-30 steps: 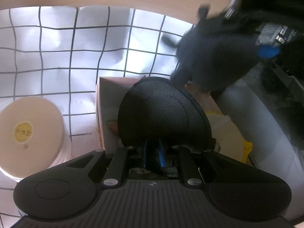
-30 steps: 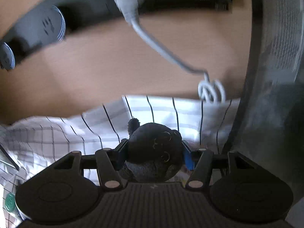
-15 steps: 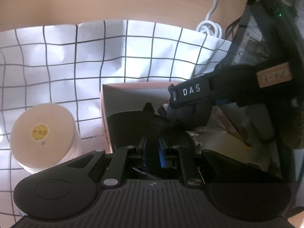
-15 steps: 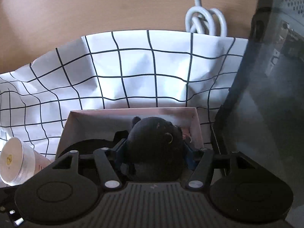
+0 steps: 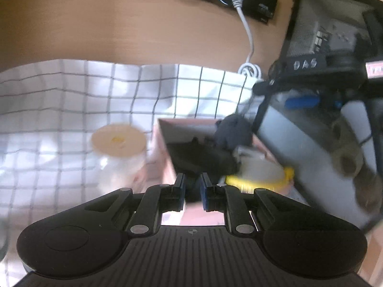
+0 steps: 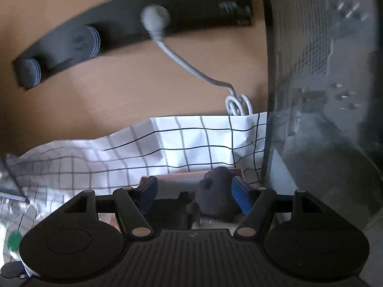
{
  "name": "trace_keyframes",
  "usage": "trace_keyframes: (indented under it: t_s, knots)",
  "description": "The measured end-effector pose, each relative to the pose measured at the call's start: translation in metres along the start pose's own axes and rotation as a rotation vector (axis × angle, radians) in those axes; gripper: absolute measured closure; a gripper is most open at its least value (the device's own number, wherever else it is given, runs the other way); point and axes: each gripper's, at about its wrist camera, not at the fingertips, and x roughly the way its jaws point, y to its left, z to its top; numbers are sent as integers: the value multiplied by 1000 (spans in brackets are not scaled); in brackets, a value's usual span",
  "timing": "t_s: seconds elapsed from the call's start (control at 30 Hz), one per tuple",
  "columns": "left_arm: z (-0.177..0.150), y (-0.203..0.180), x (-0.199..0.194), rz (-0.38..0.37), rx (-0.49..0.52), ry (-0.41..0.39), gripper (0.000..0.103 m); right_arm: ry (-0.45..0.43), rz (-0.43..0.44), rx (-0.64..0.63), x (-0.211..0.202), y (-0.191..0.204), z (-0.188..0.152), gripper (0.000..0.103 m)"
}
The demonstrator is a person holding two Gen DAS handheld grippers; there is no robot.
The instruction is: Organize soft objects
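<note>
A pink box (image 5: 167,129) sits on the checked cloth. In it lie a black mesh soft item (image 5: 201,157), a dark grey plush toy (image 5: 233,131) and a pale item with a yellow edge (image 5: 261,174). My left gripper (image 5: 192,189) is nearly shut, with nothing clearly held, above the box's near edge. My right gripper (image 6: 195,196) is open above the box (image 6: 167,179). The plush toy (image 6: 216,196) lies between its fingers, beside the right finger, released. The right gripper also shows in the left wrist view (image 5: 311,76), raised at the right.
A round jar with a tan lid (image 5: 118,141) stands left of the box. A dark computer case (image 6: 323,95) stands close on the right. A power strip (image 6: 143,24) with a white cable (image 6: 237,102) is on the wooden wall behind. A green-marked item (image 6: 14,241) lies at the far left.
My right gripper opened and let the plush toy go into the box, then rose. My left gripper let go of the black mesh item and drew back and up.
</note>
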Motion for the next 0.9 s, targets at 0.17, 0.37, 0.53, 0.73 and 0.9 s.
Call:
trace_keyframes:
  t_s: [0.17,0.37,0.53,0.73,0.9]
  knots:
    - [-58,11,-40,116,-6,65,87,39,102,-133,-32,20,-62,32]
    - [-120,8,-76,357,-102,123,87,202,216,-394,-22,39,-163,31]
    - [-145,-18,-77,440,-146,183,87,269,236,-409,-3,31,-197,27]
    - [-151,-50,-63,448,-140,106,69,248,223,-394,4,19,-198,0]
    - [-154,-64,-43,501,-174,29,47,217,242,-399,9,4,-197,0]
